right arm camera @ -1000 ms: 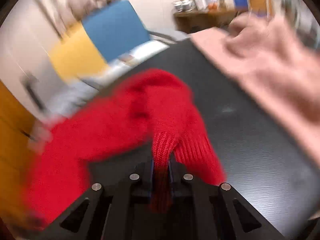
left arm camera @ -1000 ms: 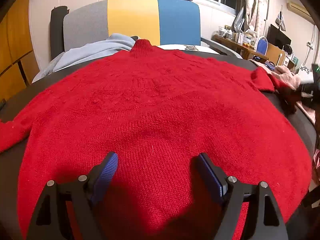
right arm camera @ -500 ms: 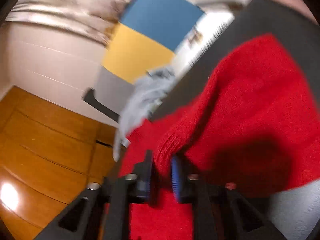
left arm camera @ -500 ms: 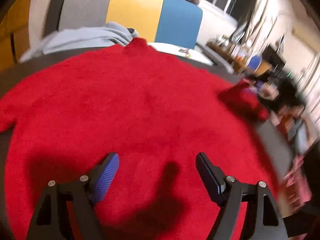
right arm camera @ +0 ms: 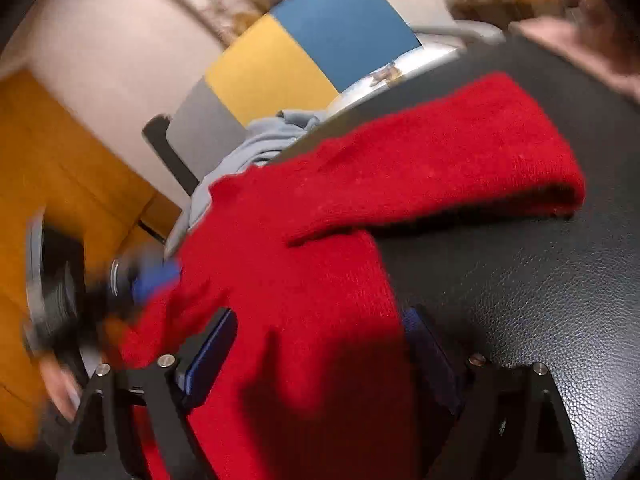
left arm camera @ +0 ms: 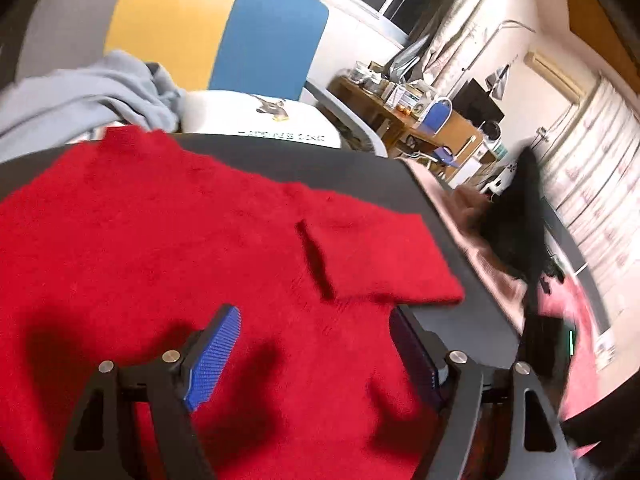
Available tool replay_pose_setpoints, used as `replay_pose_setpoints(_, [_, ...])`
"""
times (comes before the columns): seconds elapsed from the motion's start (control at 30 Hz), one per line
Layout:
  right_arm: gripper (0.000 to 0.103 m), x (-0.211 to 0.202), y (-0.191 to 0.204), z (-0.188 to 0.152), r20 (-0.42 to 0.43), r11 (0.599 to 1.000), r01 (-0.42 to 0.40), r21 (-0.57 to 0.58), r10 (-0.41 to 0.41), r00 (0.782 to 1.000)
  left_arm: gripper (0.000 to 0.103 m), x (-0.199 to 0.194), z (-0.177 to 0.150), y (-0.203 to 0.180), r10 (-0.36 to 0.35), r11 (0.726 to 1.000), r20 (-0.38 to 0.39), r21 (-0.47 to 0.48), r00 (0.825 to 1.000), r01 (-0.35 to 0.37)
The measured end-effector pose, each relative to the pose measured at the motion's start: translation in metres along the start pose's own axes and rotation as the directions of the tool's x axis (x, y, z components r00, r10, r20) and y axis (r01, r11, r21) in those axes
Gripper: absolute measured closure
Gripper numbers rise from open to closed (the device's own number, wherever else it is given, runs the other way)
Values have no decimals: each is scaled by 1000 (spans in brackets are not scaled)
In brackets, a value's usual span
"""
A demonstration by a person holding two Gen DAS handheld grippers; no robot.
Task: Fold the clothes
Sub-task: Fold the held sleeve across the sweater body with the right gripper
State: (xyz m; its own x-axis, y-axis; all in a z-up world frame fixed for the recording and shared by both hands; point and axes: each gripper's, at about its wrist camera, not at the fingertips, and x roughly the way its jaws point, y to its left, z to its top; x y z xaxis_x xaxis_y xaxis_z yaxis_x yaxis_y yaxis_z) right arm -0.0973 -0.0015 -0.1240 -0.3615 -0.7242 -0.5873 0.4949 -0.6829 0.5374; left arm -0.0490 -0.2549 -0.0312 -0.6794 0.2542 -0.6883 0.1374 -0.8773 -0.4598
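A red sweater [left arm camera: 160, 240] lies flat on the dark table [left arm camera: 352, 172], its collar [left arm camera: 128, 136] pointing away toward the far edge, where a grey garment [left arm camera: 80, 96] and a chair [left arm camera: 224, 28] with grey, yellow and blue panels stand just beyond. The body's long axis runs from the near edge up to that collar. One sleeve [left arm camera: 380, 256] is folded in over the body on the right side, lying crosswise to that axis; its outer fold sticks out past the body's side onto bare tabletop.

The left gripper [left arm camera: 314, 354] hangs over the lower part of the sweater with its blue-padded fingers [left arm camera: 216, 348] spread wide apart, nothing between them. The cloth beneath is in their shadow; whether the tips touch it cannot be told.

In the right wrist view, the right gripper [right arm camera: 320, 348] also has its fingers [right arm camera: 212, 352] well apart, straddling the sweater's [right arm camera: 300, 280] right edge, one pad over red knit, the other over the black table [right arm camera: 540, 300]. The folded sleeve [right arm camera: 460, 160] stretches across ahead of it. The left gripper [right arm camera: 136, 280] appears there as a blur at the left. A pink cloth [left arm camera: 488, 260] lies further right on the table.
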Motion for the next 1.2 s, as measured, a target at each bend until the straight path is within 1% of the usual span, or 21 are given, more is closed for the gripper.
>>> replay_pose_setpoints(0.03, [10,1,4,-4,6,999,24,-37,-24,1000,28,12,10,0,-14,1000,-22,-15,1000,14])
replay_pose_setpoints(0.07, [3,3,7,-4,0,998,30,-61,-30,1000,28,23,16,-1,-32,999,-51,-30,998,30])
replay_pose_setpoints(0.1, [0,6,10,-4,-8,996,33,-84,-34,999,29,33,23,-1,-50,998,-81,-44,995,47])
replay_pose_setpoints(0.13, [0,8,11,-5,-14,994,43,-99,-45,999,29,45,30,-2,-68,997,-103,-51,992,63])
replay_pose_setpoints(0.23, [0,5,8,-7,-2,995,36,-96,-36,999,29,71,43,-5,-83,995,-134,-61,988,76])
replay_pose_setpoints(0.3, [0,6,5,-7,10,997,13,-78,-12,1000,29,88,48,-3,-96,992,-166,-99,981,80])
replay_pose_setpoints(0.37, [0,7,2,-8,23,998,-11,-60,13,1000,29,99,47,3,-102,988,-184,-134,978,78])
replay_pose_setpoints(0.47, [0,9,5,-9,24,997,6,-78,-4,1000,29,109,46,8,-132,979,-195,-180,972,97])
replay_pose_setpoints(0.53, [0,11,8,-9,24,996,16,-87,-14,1000,30,112,46,3,-135,981,-201,-166,970,102])
replay_pose_setpoints(0.57, [0,10,10,-11,25,996,20,-91,-18,1000,34,114,47,0,-141,982,-209,-157,968,109])
replay_pose_setpoints(0.6, [0,9,12,-13,25,995,24,-95,-22,999,47,117,47,-4,-133,985,-221,-141,966,103])
replay_pose_setpoints(0.63, [0,9,13,-14,25,995,26,-96,-24,999,65,120,48,-8,-122,988,-234,-124,964,95])
replay_pose_setpoints(0.67, [0,10,13,-14,25,995,28,-97,-26,999,75,123,49,-12,-111,991,-247,-106,963,86])
replay_pose_setpoints(0.7, [0,12,13,-14,25,995,29,-98,-27,999,91,128,49,-14,-93,993,-261,-94,961,70])
replay_pose_setpoints(0.73, [0,12,13,-14,25,995,31,-99,-28,999,96,132,50,-15,-74,995,-276,-82,958,53])
replay_pose_setpoints(0.87, [0,11,15,-15,23,994,37,-103,-35,999,98,123,58,-16,-111,990,-231,-110,967,87])
replay_pose_setpoints(0.9, [0,11,15,-15,22,994,38,-103,-36,999,98,114,63,-15,-144,984,-200,-134,969,119])
replay_pose_setpoints(0.93, [0,11,15,-15,22,994,39,-103,-36,999,98,99,72,-14,-195,972,-150,-164,969,170])
replay_pose_setpoints(0.97, [0,11,15,-15,21,994,40,-104,-38,999,98,86,81,-13,-222,964,-104,-174,969,202])
replay_pose_setpoints(1.1, [0,9,15,-16,19,993,44,-108,-42,999,98,35,109,-6,-255,950,29,-179,967,256])
replay_pose_setpoints(1.2, [0,11,17,-15,15,992,52,-115,-51,999,98,-8,124,11,-244,946,125,-188,962,264])
